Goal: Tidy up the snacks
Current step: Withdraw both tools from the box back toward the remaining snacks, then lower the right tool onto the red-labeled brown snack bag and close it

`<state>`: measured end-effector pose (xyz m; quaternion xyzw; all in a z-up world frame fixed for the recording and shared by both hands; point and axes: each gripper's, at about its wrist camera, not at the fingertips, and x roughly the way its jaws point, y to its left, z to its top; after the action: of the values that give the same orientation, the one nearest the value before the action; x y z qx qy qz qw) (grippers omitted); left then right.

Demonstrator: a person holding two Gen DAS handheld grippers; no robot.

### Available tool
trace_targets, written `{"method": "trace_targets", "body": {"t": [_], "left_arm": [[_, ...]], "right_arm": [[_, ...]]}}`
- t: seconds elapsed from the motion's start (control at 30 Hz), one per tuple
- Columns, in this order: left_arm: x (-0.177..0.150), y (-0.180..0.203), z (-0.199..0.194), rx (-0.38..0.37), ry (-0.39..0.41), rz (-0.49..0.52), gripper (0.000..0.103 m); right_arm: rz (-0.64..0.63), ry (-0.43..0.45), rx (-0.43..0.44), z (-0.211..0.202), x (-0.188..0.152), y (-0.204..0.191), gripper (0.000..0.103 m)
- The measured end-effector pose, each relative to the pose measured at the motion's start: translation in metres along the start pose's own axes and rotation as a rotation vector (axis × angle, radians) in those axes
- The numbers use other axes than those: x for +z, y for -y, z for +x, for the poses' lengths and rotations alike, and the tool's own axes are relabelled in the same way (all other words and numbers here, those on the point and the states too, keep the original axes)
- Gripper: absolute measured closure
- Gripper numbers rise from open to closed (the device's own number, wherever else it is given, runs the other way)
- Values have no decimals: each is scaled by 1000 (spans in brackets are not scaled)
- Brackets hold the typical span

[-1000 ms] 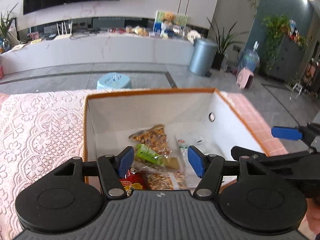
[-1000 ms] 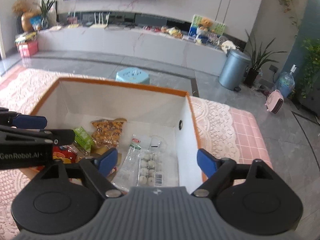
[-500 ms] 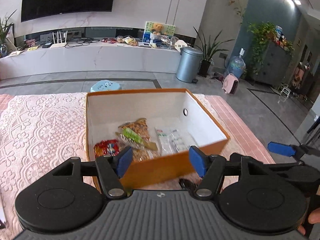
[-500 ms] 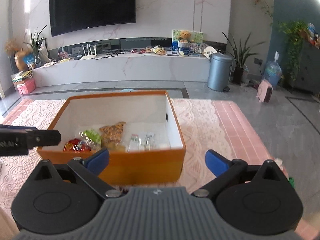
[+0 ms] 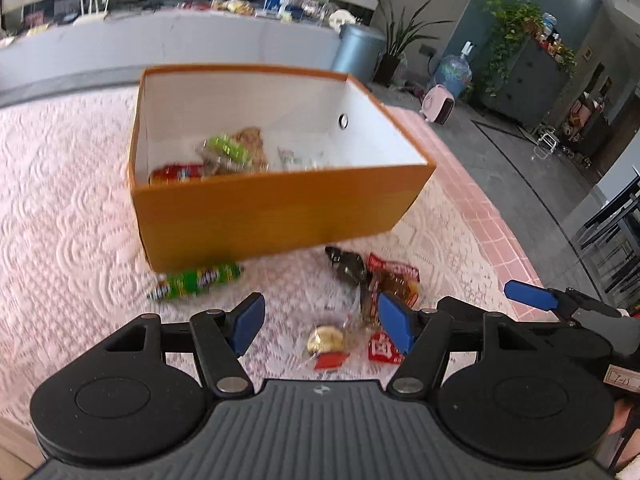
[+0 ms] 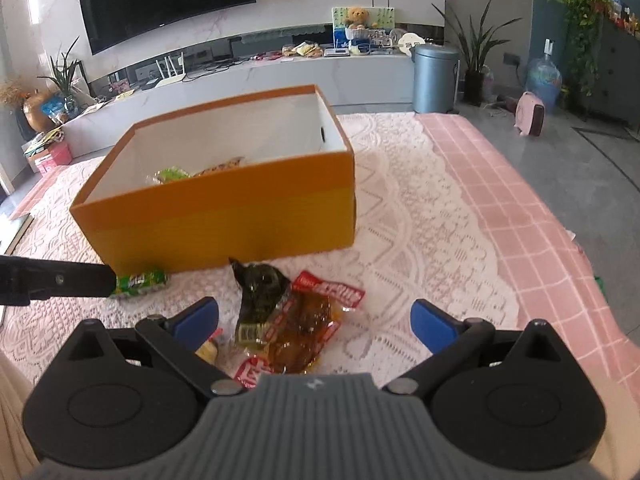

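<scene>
The left wrist view is smeared by motion, so the packets inside the orange box (image 5: 280, 208) blur together: a red one (image 5: 176, 172), a green one (image 5: 226, 148) and a brown one (image 5: 252, 144) can be told apart, and little more. From the right wrist view the box's near wall hides most of its contents. Printing on the loose snacks is too small or blurred to read (red packets with white characters, none legible).

The box stands on the lace-covered table (image 6: 420, 216), well back from its near edge. Just before the box's near wall lies a green packet (image 5: 196, 280); nearer the table's near edge sit a dark wrapped snack (image 6: 262, 284), an amber packet with red ends (image 6: 304, 320), a small red packet (image 5: 382, 350) and a round golden snack (image 5: 326, 340).

A second ago both cameras looked down into the box; now they have pulled back and the loose snacks have come into sight.

The left gripper (image 5: 320, 322) hangs over the golden snack, jaws apart, nothing between them. The right gripper (image 6: 314, 322) stands wide apart above the amber packet, touching nothing.
</scene>
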<state>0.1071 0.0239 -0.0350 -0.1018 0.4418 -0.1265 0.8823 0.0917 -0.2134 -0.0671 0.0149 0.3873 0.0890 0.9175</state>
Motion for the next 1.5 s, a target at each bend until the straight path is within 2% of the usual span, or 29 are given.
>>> {"method": "trace_targets", "body": {"t": [0.23, 0.33, 0.5, 0.93, 1.13, 1.33, 1.5], "left_arm": [[-18, -3, 15, -20, -37, -17, 27], [-22, -3, 25, -39, -62, -29, 28], [-29, 0, 44, -19, -77, -11, 29], [-33, 14, 83, 49, -123, 59, 30], [-35, 14, 87, 35, -147, 63, 50], [-36, 16, 81, 71, -131, 87, 53], [-31, 14, 69, 75, -83, 64, 53]], "right_arm": [[11, -20, 16, 11, -12, 5, 5], [10, -22, 14, 14, -13, 5, 17], [16, -37, 1, 20, -13, 5, 24], [18, -44, 1, 25, -15, 5, 24], [14, -58, -13, 29, -15, 3, 22], [31, -101, -32, 40, -12, 2, 23], [89, -152, -59, 54, -8, 5, 30]]}}
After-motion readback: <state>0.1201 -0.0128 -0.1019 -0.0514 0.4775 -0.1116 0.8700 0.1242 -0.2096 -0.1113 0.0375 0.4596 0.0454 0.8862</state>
